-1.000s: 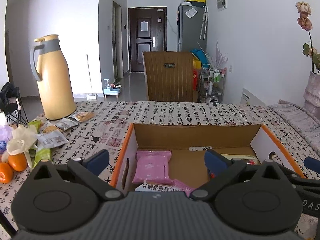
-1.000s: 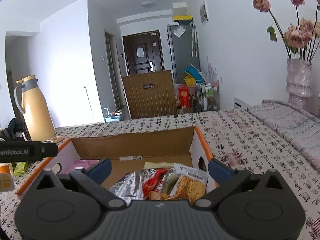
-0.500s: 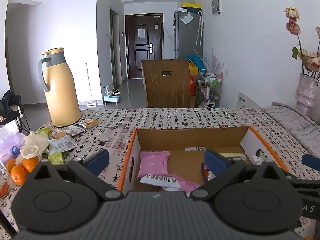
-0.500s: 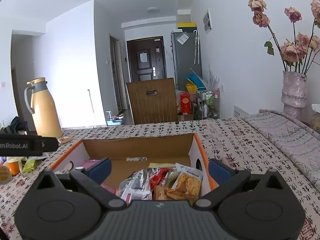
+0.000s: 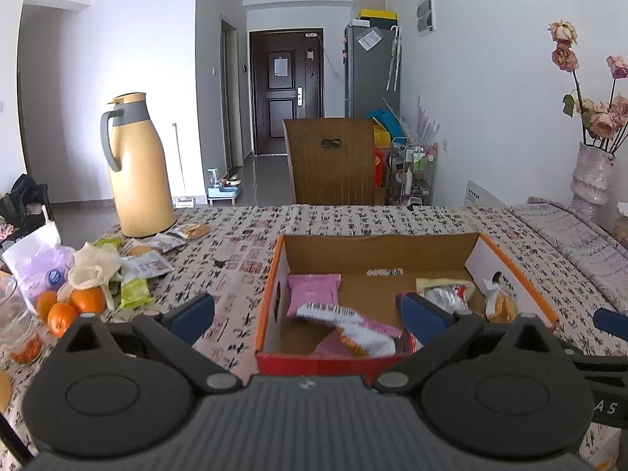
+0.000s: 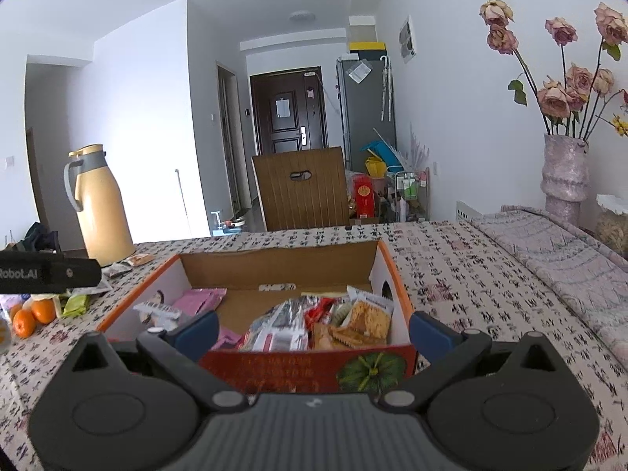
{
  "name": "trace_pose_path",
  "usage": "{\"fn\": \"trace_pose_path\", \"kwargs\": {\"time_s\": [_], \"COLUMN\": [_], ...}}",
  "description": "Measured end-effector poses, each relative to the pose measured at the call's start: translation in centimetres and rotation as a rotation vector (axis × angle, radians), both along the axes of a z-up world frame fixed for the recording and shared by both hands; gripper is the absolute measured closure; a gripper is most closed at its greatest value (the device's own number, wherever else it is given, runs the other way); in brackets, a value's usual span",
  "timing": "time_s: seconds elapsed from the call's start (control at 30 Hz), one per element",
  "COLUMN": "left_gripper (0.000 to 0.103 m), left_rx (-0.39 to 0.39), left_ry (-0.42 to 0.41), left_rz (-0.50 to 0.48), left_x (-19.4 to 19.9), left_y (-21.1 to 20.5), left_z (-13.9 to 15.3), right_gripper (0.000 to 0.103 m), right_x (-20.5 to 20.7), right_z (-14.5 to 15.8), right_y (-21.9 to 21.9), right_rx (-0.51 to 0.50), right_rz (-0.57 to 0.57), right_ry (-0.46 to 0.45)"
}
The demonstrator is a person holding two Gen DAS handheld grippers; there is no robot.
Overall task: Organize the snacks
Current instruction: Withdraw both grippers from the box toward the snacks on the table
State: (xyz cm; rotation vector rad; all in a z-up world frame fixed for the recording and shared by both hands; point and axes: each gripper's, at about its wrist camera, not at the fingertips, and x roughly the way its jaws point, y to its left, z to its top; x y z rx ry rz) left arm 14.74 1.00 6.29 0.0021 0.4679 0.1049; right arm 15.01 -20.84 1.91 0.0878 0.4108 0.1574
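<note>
- Both grippers have drawn back and risen; cardboard box (image 5: 506,263) front wall now visible.
- Left gripper (image 5: 306,314) and right gripper (image 6: 314,331): fingers spread wide, nothing held.
- Snack packets (image 6: 353,320) lie inside box; loose packets (image 5: 145,265) remain on tablecloth (image 5: 243,235) beside thermos (image 5: 137,168).

a tall yellow thermos jug with a grey handle and collar (image 5: 135,168) stands upright at the far left of a table covered in a cloth printed with black calligraphy (image 5: 353,219). three oranges (image 5: 68,306) sit near the left edge beside a clear glass (image 5: 11,314) and a crumpled white bag (image 5: 39,251). a brown slatted wooden chair back (image 5: 331,161) rises behind the table. dried pink roses (image 6: 569,74) fill a pale textured vase (image 6: 563,176) at right; a dark door (image 6: 288,110) closes the hallway.
</note>
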Motion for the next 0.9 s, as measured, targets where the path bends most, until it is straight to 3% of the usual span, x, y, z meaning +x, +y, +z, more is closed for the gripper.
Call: {"fn": "trace_pose_path", "kwargs": {"time_s": [0.4, 0.9], "left_gripper": [0.000, 0.000], "left_rx": [-0.005, -0.025], "left_ry": [0.021, 0.088], "left_rz": [-0.001, 0.003], "left_x": [-4.8, -10.1], "left_y": [1.4, 3.9], "left_z": [-1.3, -5.3], "right_gripper": [0.000, 0.000], "right_x": [-4.8, -9.9], "right_z": [-1.0, -3.9], "right_y": [0.9, 2.7], "right_rx": [-0.008, -0.027], "right_rz": [0.007, 0.047], "right_ry": [0.023, 0.081]}}
